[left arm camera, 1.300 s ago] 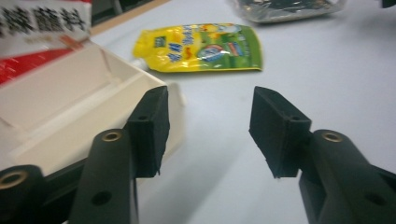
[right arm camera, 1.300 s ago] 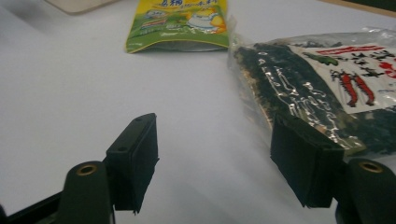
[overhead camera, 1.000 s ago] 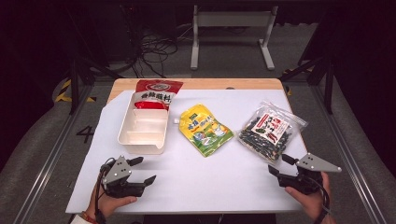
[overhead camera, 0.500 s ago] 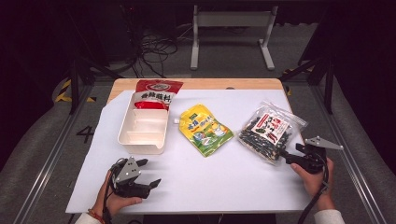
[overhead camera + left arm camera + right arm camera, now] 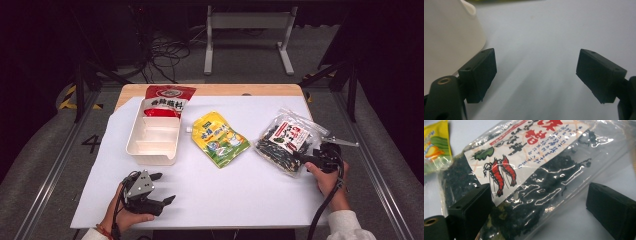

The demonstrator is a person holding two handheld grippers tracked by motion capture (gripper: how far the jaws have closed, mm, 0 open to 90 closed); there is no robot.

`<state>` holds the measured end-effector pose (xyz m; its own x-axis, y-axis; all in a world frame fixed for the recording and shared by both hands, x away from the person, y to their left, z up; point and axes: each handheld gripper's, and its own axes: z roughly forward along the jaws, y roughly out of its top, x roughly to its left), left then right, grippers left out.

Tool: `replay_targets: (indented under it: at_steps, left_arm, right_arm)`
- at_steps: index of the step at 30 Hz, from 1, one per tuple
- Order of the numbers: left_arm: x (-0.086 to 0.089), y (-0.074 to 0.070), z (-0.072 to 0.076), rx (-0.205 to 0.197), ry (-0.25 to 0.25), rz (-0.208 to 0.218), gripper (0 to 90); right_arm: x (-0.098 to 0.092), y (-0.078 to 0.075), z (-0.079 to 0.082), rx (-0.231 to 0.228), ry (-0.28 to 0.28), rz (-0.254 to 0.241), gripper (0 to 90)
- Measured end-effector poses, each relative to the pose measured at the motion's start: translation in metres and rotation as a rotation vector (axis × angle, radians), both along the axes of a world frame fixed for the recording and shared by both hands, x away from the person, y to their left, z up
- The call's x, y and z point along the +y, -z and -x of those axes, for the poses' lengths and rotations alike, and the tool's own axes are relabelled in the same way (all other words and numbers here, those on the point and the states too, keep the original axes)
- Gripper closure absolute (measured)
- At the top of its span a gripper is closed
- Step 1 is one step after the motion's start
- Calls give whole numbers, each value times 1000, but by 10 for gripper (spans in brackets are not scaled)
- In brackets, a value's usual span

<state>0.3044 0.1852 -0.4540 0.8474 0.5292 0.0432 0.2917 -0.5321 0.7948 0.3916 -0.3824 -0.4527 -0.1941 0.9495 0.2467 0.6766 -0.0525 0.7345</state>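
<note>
Right now the right gripper (image 5: 534,215) has its jaws spread wide, and they have just been opening further; the near end of the clear seaweed bag (image 5: 529,175) lies between them, but the pads do not press on it yet. From the high view that bag (image 5: 286,140) sits flat on the white sheet at the right side of the tabletop (image 5: 260,195), with the right gripper (image 5: 307,159) at its near right corner.

To take it well, I would say the jaws should slide a little further over the bag's edge, one pad under the film and one above, and then close on the flat sealed margin, not on the loose, crinkly middle, where the plastic could slip or the contents crush.

Over on the left, the left gripper (image 5: 161,189) rests low near the front edge, its jaws parted and holding nothing, just beside the near wall of the white divided tray (image 5: 150,156). A yellow pouch (image 5: 220,139) lies between tray and bag, and a red packet (image 5: 167,100) sits at the tray's far end, partly beneath it.
</note>
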Motion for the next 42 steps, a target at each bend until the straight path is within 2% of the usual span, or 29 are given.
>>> replay_targets:
  at_steps: [2, 3, 5, 6, 7, 11, 16, 17, 18, 21, 23, 25, 29, 33, 34, 38, 42]
  left_arm:
    - [0, 1, 0, 4, 4, -1, 172]
    - [-1, 1, 0, 6, 5, 0, 172]
    - [-2, 1, -1, 7, 7, -4, 172]
    - [-3, 1, -2, 8, 11, -5, 172]
    - [-3, 1, -2, 12, 13, -8, 172]
    - [-6, 1, -2, 18, 18, -11, 173]
    - [-9, 0, -5, 37, 22, 10, 175]
    - [-11, -1, -6, 40, 28, 25, 176]
    - [-11, -1, -6, 40, 28, 25, 178]
    - [-18, -6, -11, 64, 51, 78, 179]
    - [-23, -8, -14, 72, 61, 85, 184]
    - [-36, -10, -20, 96, 89, 110, 184]
    - [-64, -14, -36, 113, 128, 128, 185]
    - [-88, -13, -52, 134, 138, 144, 190]
    - [-88, -13, -52, 134, 138, 144, 190]
    - [-106, -9, -66, 157, 136, 150, 188]
    - [-114, -10, -72, 153, 123, 167, 185]
  right_arm:
    - [2, -1, -3, 7, -2, 7, 79]
    - [3, -1, -4, 9, -18, 2, 148]
    - [7, 0, -4, 2, -60, -57, 286]
    - [8, 0, -4, 11, -107, -100, 393]
    - [9, 2, -5, 23, -135, -143, 430]
    - [12, 3, -6, 34, -201, -195, 556]
    - [16, 0, 1, -15, -281, -208, 751]
    - [18, -1, 4, -34, -295, -192, 767]
    - [18, -1, 4, -34, -295, -192, 767]
    - [23, -7, 13, -98, -343, -159, 806]
    - [23, -9, 16, -107, -350, -152, 808]
    - [25, -11, 23, -151, -383, -124, 811]
    - [33, -10, 29, -170, -425, -122, 811]
    - [46, -10, 31, -193, -459, -106, 811]
    - [46, -10, 31, -193, -459, -106, 811]
    - [56, -10, 35, -214, -488, -102, 811]
    - [67, -10, 39, -230, -524, -95, 810]
